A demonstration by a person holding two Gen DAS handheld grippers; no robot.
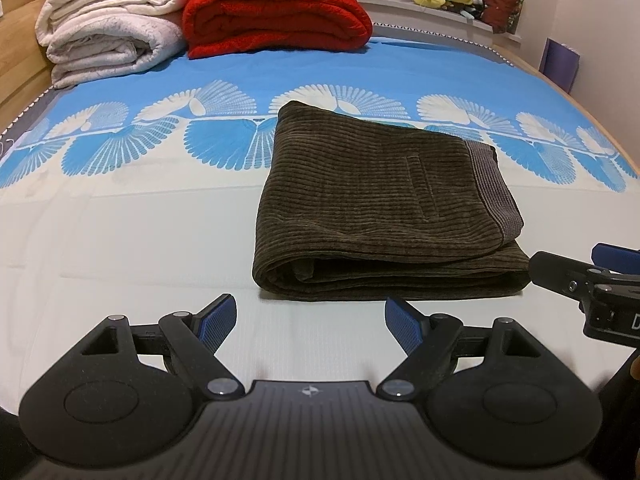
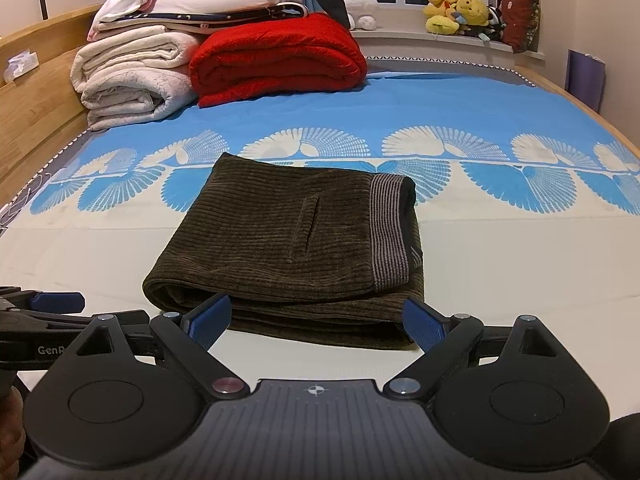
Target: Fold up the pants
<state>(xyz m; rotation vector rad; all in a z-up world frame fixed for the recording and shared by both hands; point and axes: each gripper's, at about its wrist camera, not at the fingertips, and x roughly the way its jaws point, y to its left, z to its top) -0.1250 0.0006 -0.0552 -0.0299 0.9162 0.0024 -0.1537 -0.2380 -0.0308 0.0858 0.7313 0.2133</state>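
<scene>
Dark brown corduroy pants (image 1: 380, 208) lie folded into a thick rectangle on the bed, with the grey striped waistband on the right side; they also show in the right wrist view (image 2: 288, 240). My left gripper (image 1: 310, 320) is open and empty, just in front of the near edge of the pants. My right gripper (image 2: 316, 320) is open and empty, with its fingertips at the near folded edge. The right gripper shows at the right edge of the left wrist view (image 1: 592, 280), and the left gripper at the left edge of the right wrist view (image 2: 44, 312).
The bed (image 1: 120, 220) has a blue and white fan-pattern sheet. Folded white blankets (image 1: 108, 36) and a red blanket (image 1: 272, 16) are stacked at the far left. Plush toys (image 2: 460, 12) sit on the window sill. A wooden bed frame (image 2: 36, 92) runs along the left.
</scene>
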